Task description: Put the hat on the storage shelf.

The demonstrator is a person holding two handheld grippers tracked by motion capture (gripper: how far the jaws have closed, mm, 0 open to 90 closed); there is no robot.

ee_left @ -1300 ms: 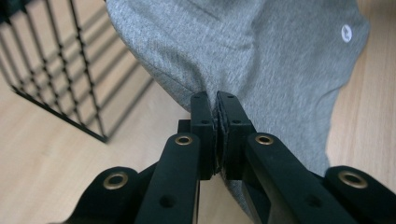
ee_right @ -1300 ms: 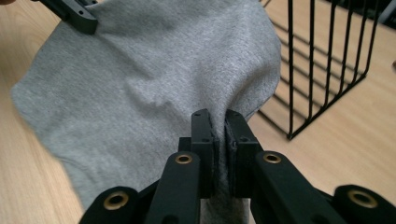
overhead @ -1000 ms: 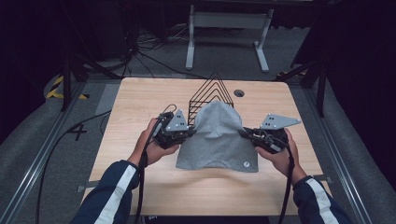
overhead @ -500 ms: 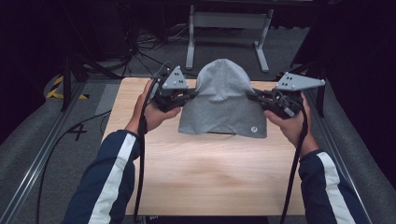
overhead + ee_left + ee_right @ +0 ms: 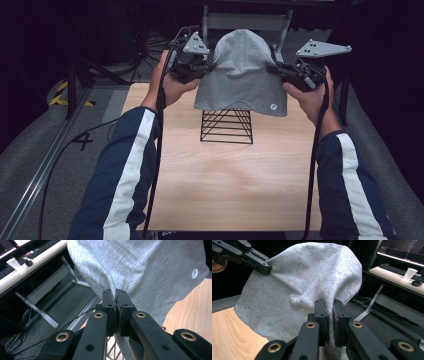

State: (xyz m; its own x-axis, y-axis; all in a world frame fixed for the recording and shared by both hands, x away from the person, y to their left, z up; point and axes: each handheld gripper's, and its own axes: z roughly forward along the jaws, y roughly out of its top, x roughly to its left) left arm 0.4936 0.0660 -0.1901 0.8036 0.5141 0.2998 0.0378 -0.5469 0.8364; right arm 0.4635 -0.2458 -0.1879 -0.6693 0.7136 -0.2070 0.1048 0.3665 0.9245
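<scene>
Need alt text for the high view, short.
A person holds a grey hat in the air, gripped at each side by the left tongs and right tongs. Below it a black wire rack stands on a wooden table.

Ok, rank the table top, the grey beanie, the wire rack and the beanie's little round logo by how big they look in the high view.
1. Table top
2. Grey beanie, though it is held up nearer the camera, which flatters it
3. Wire rack, partly hidden behind the beanie
4. Round logo
</scene>
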